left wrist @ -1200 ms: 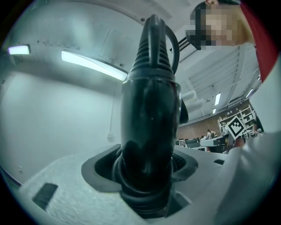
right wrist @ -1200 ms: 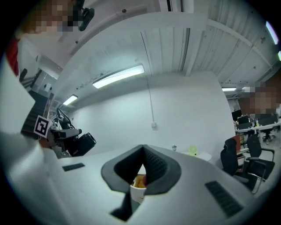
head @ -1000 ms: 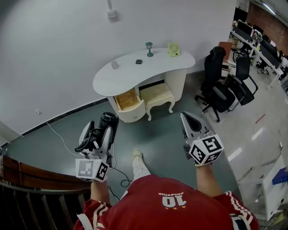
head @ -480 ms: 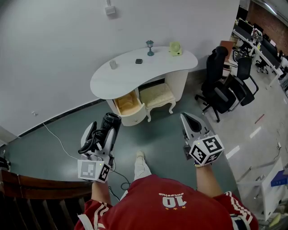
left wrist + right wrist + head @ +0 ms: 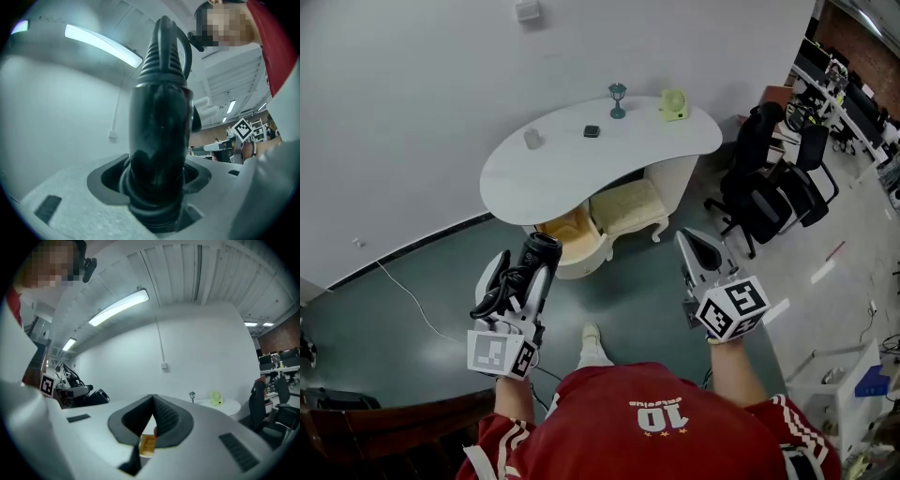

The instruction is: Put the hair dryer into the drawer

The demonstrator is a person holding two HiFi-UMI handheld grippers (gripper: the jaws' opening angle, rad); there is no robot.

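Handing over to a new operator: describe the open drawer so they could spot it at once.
Find the white curved desk against the wall. Under its front edge, beside the cream cushioned stool, the drawer stands pulled out. Unlike the stool, it has a white rounded front and a bare tan wooden inside.

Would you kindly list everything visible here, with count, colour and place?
table: one, white, by the wall
drawer: one, wood-coloured inside, open under the table
stool: one, cream, under the table
ornament: one, teal, table's back edge
fan: one, yellow-green, beside the ornament
small block: one, dark, on the table
cup: one, pale, table's left part
office chairs: at least two, black, right of the table
hair dryer: one, black, in the left gripper
left gripper: one, white, shut on the hair dryer
right gripper: one, white, shut and empty
shirt: one, red, bottom of head view
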